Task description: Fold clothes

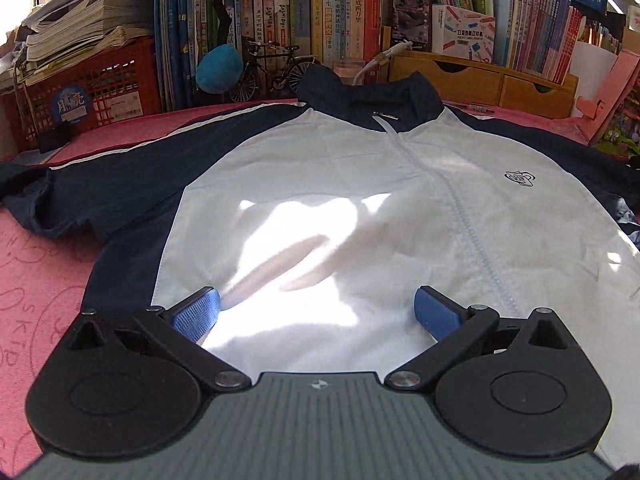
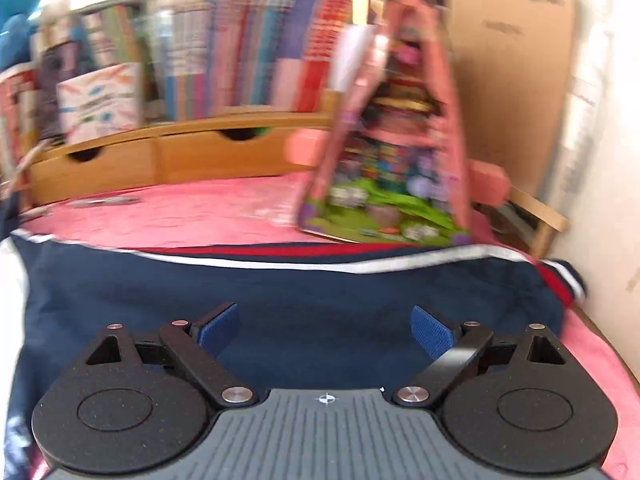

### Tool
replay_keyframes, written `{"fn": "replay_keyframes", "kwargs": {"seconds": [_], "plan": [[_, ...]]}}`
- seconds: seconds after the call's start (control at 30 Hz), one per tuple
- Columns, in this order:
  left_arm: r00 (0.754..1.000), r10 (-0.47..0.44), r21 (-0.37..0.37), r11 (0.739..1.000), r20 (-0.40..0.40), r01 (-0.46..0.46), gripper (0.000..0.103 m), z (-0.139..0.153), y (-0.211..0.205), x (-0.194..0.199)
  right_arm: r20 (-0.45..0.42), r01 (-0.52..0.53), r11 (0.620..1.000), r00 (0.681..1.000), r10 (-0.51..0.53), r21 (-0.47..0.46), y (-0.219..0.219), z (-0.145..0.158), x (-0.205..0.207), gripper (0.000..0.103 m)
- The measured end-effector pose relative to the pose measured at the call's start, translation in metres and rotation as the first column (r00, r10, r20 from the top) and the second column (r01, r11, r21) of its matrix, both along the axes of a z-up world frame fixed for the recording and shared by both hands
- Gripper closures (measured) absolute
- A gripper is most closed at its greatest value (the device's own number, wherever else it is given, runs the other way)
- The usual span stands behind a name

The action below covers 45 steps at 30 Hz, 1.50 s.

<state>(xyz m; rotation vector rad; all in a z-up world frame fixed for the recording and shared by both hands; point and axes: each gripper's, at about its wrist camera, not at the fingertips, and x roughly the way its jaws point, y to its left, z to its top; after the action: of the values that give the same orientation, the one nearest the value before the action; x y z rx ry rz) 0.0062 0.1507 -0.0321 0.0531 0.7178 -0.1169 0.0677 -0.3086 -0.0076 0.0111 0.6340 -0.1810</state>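
One jacket [image 1: 360, 208], white in the body with navy sleeves and collar, lies zipped and spread flat on the pink surface [image 1: 36, 272] as I hold both tools over it. My left tool [image 1: 318, 312] hangs above the white front with its two blue pads spread wide and nothing between them, the zip [image 1: 472, 232] running just to its right. My right tool [image 2: 325, 330] is likewise spread and empty, poised over the navy sleeve [image 2: 280, 292], whose red-and-white cuff [image 2: 560, 280] sits ahead and to the right. The right view is smeared, so I cannot tell whether those pads touch the cloth. The risks as I judge them: pads closing on flat fabric may pinch only the top layer, so the fold drags the front off the back; a grab at mid-sleeve instead of the cuff could leave the end trailing; and a wide swing might knock the picture book [image 2: 384, 184] leaning just beyond the sleeve. My count: one jacket, two sleeves, two tools, four pads, one red crate [image 1: 88, 92] and one toy bicycle [image 1: 276, 68] far ahead of the left tool.
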Motion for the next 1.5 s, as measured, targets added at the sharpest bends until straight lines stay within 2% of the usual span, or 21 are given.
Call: {"fn": "replay_keyframes", "kwargs": {"seconds": [0.1,0.2,0.23,0.33,0.43,0.5,0.57,0.6,0.67,0.73,0.83,0.93,1.0,1.07,1.13,1.27,1.33,1.37,1.43,1.5], "plan": [[1.000,0.000,0.000,1.000,0.000,0.000,0.000,0.000,0.000,0.000,-0.005,-0.228,0.970,0.973,0.229,0.082,0.064,-0.001,0.028,0.010],[1.000,0.000,0.000,1.000,0.000,0.000,0.000,0.001,0.001,0.000,-0.070,-0.299,0.947,0.949,0.308,0.119,0.101,-0.019,0.063,0.015],[1.000,0.000,-0.001,1.000,0.000,0.000,0.000,0.001,0.001,0.000,-0.111,-0.287,0.951,0.948,0.299,0.111,0.108,-0.026,0.076,0.025],[1.000,-0.001,-0.001,1.000,0.000,0.001,0.000,0.001,0.002,0.000,-0.125,-0.226,0.973,0.965,0.231,0.055,0.114,-0.038,0.100,0.028],[1.000,-0.002,-0.002,1.000,0.000,0.002,0.000,0.001,0.002,0.000,-0.116,-0.114,0.992,0.986,0.119,0.050,0.089,-0.042,0.133,0.028],[1.000,-0.002,-0.004,1.000,0.000,0.002,0.000,0.002,0.003,0.000,-0.109,-0.041,0.998,0.993,0.046,0.052,0.072,-0.044,0.152,0.024],[1.000,-0.002,-0.004,1.000,0.001,0.002,0.000,0.002,0.003,0.000,-0.118,0.028,0.998,0.993,-0.020,0.064,0.061,-0.043,0.166,0.012],[1.000,-0.002,-0.004,1.000,0.001,0.002,0.000,0.002,0.003,0.000,-0.123,0.045,0.996,0.992,-0.036,0.071,0.057,-0.041,0.167,0.011],[1.000,-0.002,-0.005,1.000,0.001,0.002,0.000,0.003,0.003,0.000,-0.133,0.064,0.994,0.990,-0.052,0.090,0.056,-0.035,0.160,0.013],[1.000,-0.003,-0.005,1.000,0.001,0.003,0.000,0.003,0.003,0.000,-0.111,0.030,0.990,0.994,-0.015,0.134,0.067,-0.026,0.143,0.013],[1.000,-0.003,-0.005,1.000,0.001,0.003,0.000,0.003,0.003,0.000,-0.080,-0.090,0.978,0.991,0.106,0.186,0.098,-0.013,0.115,0.007],[1.000,-0.004,-0.006,1.000,0.001,0.004,0.000,0.003,0.004,0.000,-0.081,-0.266,0.945,0.955,0.285,0.193,0.139,-0.006,0.082,0.000],[1.000,-0.003,-0.007,1.000,0.002,0.003,0.000,0.003,0.004,0.000,-0.096,-0.373,0.910,0.914,0.393,0.180,0.172,-0.005,0.060,0.000],[1.000,0.003,-0.017,1.000,0.004,-0.003,0.000,0.004,0.006,0.000,-0.107,-0.483,0.859,0.858,0.503,0.166,0.212,-0.006,0.041,0.000],[1.000,0.003,-0.040,0.999,-0.011,-0.004,0.000,0.007,0.014,0.001,-0.120,-0.553,0.819,0.812,0.571,0.151,0.241,-0.013,0.028,0.000],[0.998,0.061,-0.106,0.993,0.030,-0.057,0.000,0.033,0.060,0.003,-0.104,-0.590,0.798,0.792,0.601,0.122,0.262,-0.029,0.015,0.000],[0.985,0.160,-0.095,0.984,0.067,-0.153,0.000,0.042,0.095,0.010,-0.088,-0.600,0.793,0.789,0.608,0.109,0.267,-0.034,0.010,0.000],[0.971,0.226,-0.089,0.972,0.081,-0.219,0.000,0.045,0.115,0.017,-0.075,-0.600,0.793,0.790,0.608,0.105,0.267,-0.036,0.008,0.000],[0.919,0.387,-0.127,0.918,0.073,-0.376,0.000,0.044,0.158,0.035,-0.064,-0.587,0.805,0.803,0.593,0.086,0.270,-0.039,0.008,0.000],[0.865,0.502,-0.178,0.853,0.016,-0.491,0.000,0.037,0.199,0.061,-0.065,-0.581,0.809,0.807,0.587,0.087,0.271,-0.040,0.009,0.000]]}}
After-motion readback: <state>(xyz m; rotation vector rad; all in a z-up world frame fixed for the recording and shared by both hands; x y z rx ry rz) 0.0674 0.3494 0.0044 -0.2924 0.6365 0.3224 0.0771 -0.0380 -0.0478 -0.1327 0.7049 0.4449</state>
